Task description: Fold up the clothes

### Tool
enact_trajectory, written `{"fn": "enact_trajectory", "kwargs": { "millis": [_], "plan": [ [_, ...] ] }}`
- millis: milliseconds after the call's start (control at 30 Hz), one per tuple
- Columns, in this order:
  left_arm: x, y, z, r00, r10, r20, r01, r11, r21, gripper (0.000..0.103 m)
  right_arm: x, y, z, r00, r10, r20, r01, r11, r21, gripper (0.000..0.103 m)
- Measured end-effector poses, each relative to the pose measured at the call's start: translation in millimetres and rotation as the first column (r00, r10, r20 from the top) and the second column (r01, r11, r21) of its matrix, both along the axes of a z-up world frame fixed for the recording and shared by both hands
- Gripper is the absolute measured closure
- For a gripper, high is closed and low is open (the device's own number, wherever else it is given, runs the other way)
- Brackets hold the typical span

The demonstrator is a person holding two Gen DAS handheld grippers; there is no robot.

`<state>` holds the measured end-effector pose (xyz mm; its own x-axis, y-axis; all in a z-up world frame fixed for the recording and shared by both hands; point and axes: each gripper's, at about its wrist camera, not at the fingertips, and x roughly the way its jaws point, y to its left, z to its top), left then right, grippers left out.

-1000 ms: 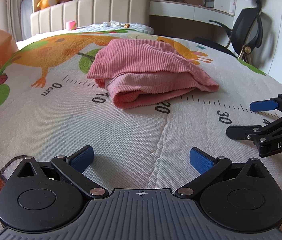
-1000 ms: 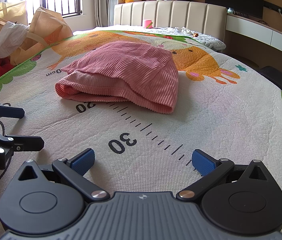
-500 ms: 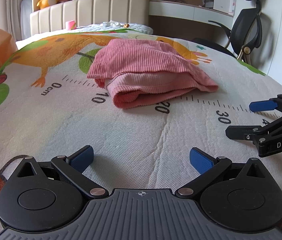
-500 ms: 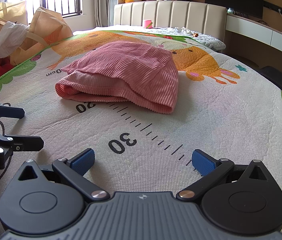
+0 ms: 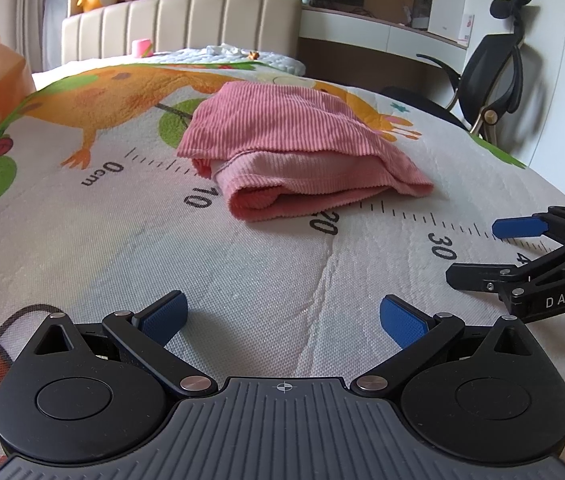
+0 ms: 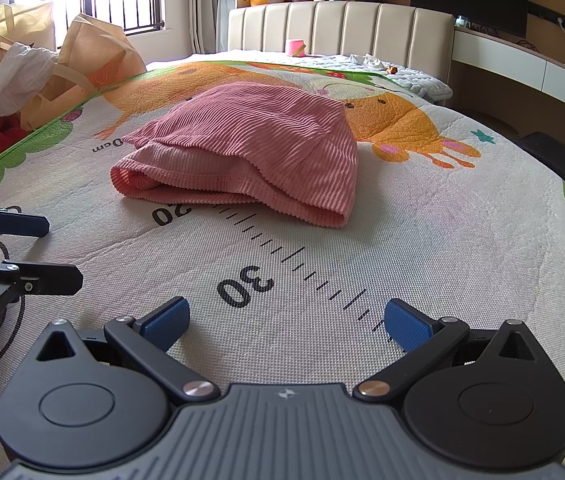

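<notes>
On the printed play mat [image 5: 266, 280]: folded pink ribbed garment [image 5: 294, 152] lying across ruler marks 10–20 | left hand-held gripper [image 5: 282, 316] and right hand-held gripper [image 6: 286, 320] both spread, empty, well short of it | likely finished; otherwise square loose front edge, press flat.

I am looking across a bed covered by a cartoon play mat [image 5: 122, 240] printed with a ruler scale. A folded pink corduroy garment [image 5: 298, 152] is lying on the mat, overlapping the ruler's 20 mark [image 6: 170, 213].
</notes>
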<state>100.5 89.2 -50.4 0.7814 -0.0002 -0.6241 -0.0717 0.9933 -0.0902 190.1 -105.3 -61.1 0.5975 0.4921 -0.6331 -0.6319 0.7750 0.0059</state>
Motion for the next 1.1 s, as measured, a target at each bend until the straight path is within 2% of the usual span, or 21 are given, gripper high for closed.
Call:
{"fn": "enact_trajectory", "kwargs": {
  "millis": [367,1100],
  "plan": [
    [-2.6,7.7,0.8,1.0,0.003,0.023,-0.002,0.998,-0.058,0.0,-0.3,0.5,0.1,1.0,0.0,0.0,0.0,1.0,0.0,0.0],
    [-2.0,3.4,-0.1,1.0,0.004,0.012,-0.004,1.0,-0.026,0.0,0.1,-0.9,0.4,1.0,0.001,-0.001,-0.001,1.0,0.001,0.0]
  ]
}}
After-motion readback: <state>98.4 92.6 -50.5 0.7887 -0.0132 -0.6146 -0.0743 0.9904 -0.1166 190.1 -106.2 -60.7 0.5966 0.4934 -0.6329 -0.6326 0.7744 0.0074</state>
